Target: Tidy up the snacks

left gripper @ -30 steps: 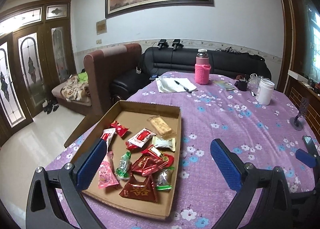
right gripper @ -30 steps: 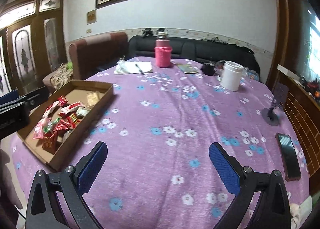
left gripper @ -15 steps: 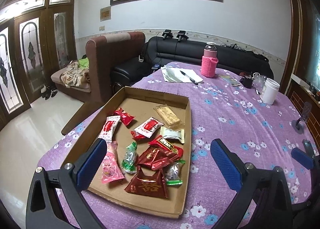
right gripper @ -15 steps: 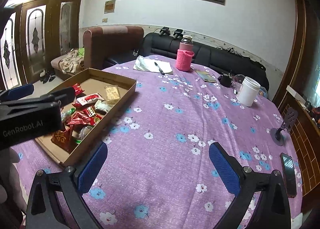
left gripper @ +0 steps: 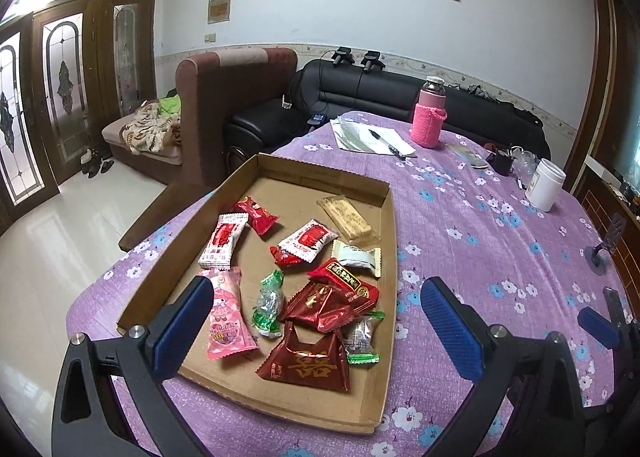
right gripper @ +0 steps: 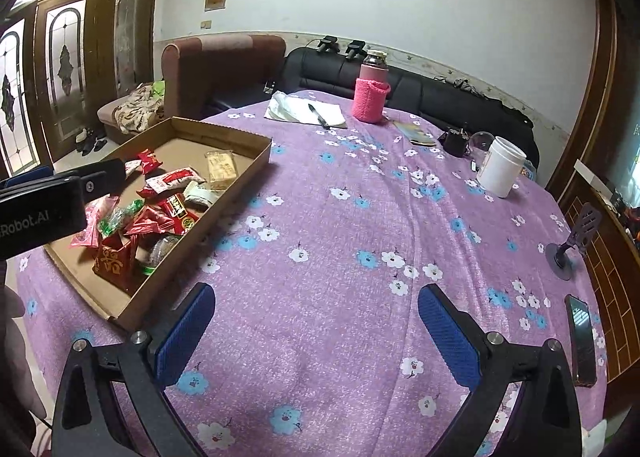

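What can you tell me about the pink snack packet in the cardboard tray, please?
The pink snack packet is a long, glossy, plastic-looking pillow wrapper with crimped ends and a cartoon character printed on it. It looks sealed and lies flat on the floor of the cardboard tray, near the tray's front left side, just behind the left tool's left finger in the left wrist view. A green wrapped candy lies beside it.

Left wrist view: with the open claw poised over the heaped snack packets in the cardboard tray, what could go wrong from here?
1. The left claw is open over overlapping wrappers: the dark red foil packet touches the clear green-ended candy, so closing may grab two.
2. The shallow brown cardboard tray sits near the table edge; a push could slide it off.
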The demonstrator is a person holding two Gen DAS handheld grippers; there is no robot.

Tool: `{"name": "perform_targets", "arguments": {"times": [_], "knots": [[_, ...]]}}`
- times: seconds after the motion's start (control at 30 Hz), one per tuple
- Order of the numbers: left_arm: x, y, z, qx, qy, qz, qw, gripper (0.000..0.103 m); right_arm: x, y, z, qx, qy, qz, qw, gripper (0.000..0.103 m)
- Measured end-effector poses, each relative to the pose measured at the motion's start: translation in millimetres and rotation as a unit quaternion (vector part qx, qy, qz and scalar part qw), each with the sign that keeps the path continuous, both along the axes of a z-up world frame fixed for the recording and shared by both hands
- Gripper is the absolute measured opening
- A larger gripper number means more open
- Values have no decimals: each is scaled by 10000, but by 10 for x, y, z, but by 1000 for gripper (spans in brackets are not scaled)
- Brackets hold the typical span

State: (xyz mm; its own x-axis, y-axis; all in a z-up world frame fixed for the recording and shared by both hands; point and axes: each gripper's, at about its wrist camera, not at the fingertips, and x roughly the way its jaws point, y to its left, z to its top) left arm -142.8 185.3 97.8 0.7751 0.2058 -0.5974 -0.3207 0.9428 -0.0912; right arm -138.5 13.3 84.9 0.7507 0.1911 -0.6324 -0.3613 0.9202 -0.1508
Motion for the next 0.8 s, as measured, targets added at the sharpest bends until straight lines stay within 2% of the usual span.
{"name": "perform_targets", "arguments": {"times": [0.27, 0.47, 0.63, 0.8], "knots": [[-45, -22, 38, 79, -140, 62, 9999, 103, -15, -31, -6, 19, -8, -62, 10000, 103], [-285, -53, 265, 365, -827, 380, 9952, 103, 14, -234, -32, 49, 0, -297, 9995, 103], [-469, 6, 356, 55, -1201, 593, 9910, 103, 34, -447, -85, -22, -6, -504, 9987, 102], [-359, 33, 318, -323, -816, 185, 9960, 103, 56, -638, -123, -126, -17, -691, 9975, 102]]}}
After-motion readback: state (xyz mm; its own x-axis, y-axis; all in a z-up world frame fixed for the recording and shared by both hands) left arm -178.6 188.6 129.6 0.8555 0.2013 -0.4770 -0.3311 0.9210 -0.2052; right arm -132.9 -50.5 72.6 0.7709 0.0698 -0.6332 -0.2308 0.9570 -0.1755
